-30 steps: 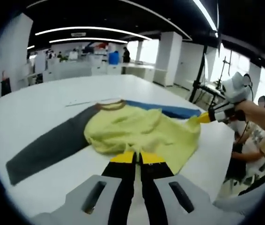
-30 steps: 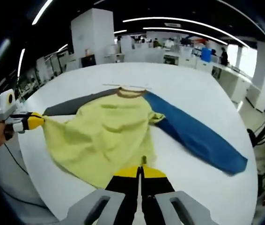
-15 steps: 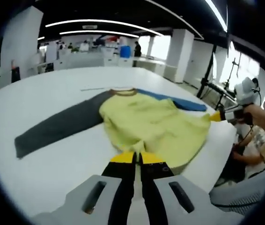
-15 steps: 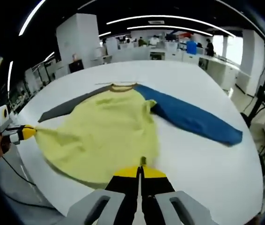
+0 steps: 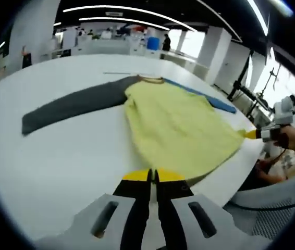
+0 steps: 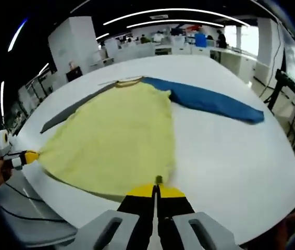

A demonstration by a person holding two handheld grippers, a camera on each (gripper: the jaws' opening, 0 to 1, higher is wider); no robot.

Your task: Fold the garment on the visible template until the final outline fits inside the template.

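Since a second ago: shirt drawn flat toward near table edge, wrinkles gone. Left gripper and right gripper: jaws closed, each pinching a hem corner. Risk: further pull drags hem off the edge. Shirt: yellow body, grey sleeve at 10 o'clock, blue sleeve at 2 o'clock. Template not discernible.

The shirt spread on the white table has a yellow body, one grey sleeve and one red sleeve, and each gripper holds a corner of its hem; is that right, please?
Not quite: the second sleeve is blue, not red, as the right gripper view shows. The rest holds: the shirt has a yellow body and a grey sleeve, lies on the white table, and the left gripper and right gripper each hold a hem corner.
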